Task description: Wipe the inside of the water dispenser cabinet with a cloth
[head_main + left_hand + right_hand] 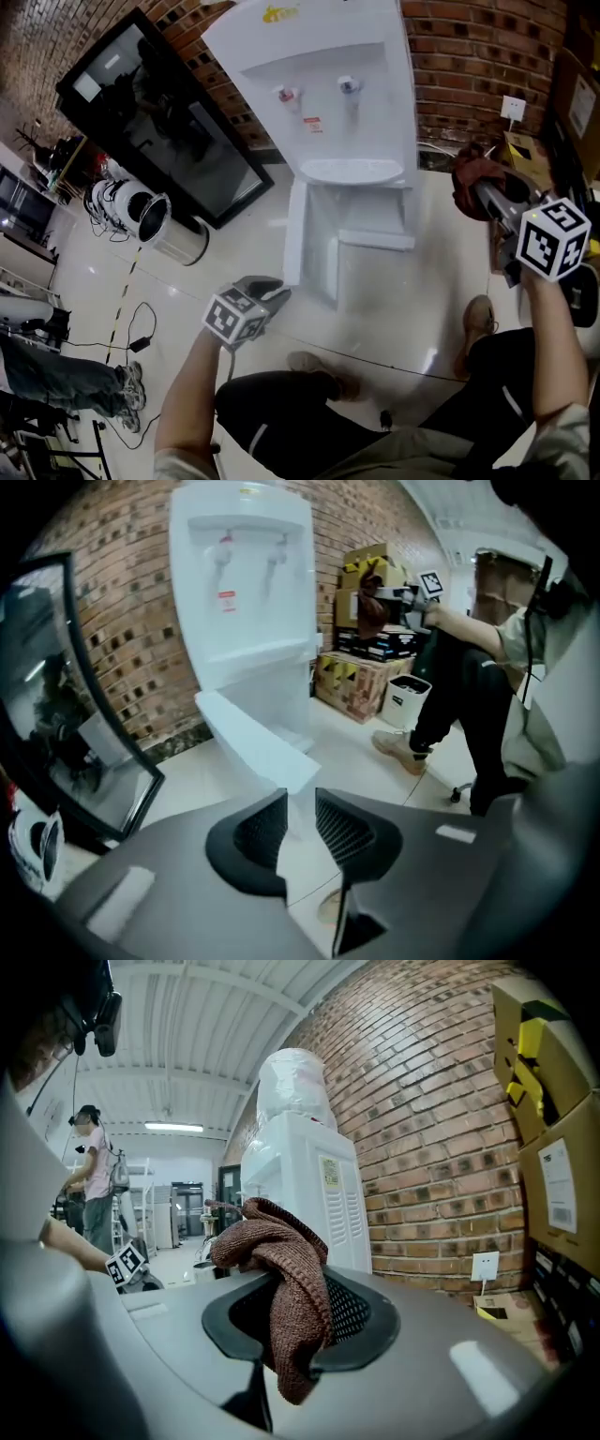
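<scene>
The white water dispenser stands against the brick wall with its lower cabinet door swung open, so the white inside shows. My left gripper hangs low by the door's free edge. In the left gripper view its jaws stand a narrow gap apart, the door's corner just beyond the tips and floor showing between them. At the right of the dispenser my right gripper is shut on a brown knitted cloth. The cloth bulges up and droops out of the jaws.
A black glass-fronted cabinet leans at the left, with a steel bin by it and cables on the floor. Cardboard boxes and a wall socket are at the right. Another person stands lower left. My shoes rest before the dispenser.
</scene>
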`<state>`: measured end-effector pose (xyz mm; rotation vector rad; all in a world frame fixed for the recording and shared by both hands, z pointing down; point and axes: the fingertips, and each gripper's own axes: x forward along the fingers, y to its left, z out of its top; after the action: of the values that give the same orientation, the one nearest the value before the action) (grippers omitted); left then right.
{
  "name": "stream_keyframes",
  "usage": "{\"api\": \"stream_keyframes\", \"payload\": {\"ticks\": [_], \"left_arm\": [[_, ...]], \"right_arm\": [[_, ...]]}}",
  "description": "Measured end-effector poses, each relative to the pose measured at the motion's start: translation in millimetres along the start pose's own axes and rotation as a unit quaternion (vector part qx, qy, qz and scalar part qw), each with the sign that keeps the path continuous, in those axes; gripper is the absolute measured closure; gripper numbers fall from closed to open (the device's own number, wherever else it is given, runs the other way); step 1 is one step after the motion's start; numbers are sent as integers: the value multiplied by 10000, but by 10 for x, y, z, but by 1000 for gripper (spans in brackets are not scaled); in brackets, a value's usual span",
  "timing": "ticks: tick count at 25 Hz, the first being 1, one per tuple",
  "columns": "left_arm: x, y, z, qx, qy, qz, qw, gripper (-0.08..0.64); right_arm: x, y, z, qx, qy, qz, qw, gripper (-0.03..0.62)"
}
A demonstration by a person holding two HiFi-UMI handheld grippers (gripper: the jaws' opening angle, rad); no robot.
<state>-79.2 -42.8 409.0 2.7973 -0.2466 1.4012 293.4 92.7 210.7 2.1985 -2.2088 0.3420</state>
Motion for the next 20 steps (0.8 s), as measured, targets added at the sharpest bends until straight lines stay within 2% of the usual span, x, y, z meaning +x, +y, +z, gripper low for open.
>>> {"api": "stream_keyframes", "payload": {"ticks": [4, 8, 12, 16, 20], "left_arm": [[257, -366, 402, 668, -214, -262, 9972, 532], [516, -667, 885, 1085, -507, -421, 9919, 541], [783, -828, 1286, 1465, -811, -307, 9854, 538], [1005, -816, 1597, 1690, -1043, -126, 9800, 551], [1247, -724, 1857, 1589, -1220, 127, 9796, 560]], "right_arm": [[-114, -44, -51, 75, -2, -71, 9999, 486], [-270, -141, -113, 33, 78, -203, 9998, 486], [-365, -284, -174, 24, 196, -349, 9992, 486], [-304, -361, -212, 22, 272, -336, 9991, 486], [-202, -354, -242, -10, 416, -240, 9988, 486]]}}
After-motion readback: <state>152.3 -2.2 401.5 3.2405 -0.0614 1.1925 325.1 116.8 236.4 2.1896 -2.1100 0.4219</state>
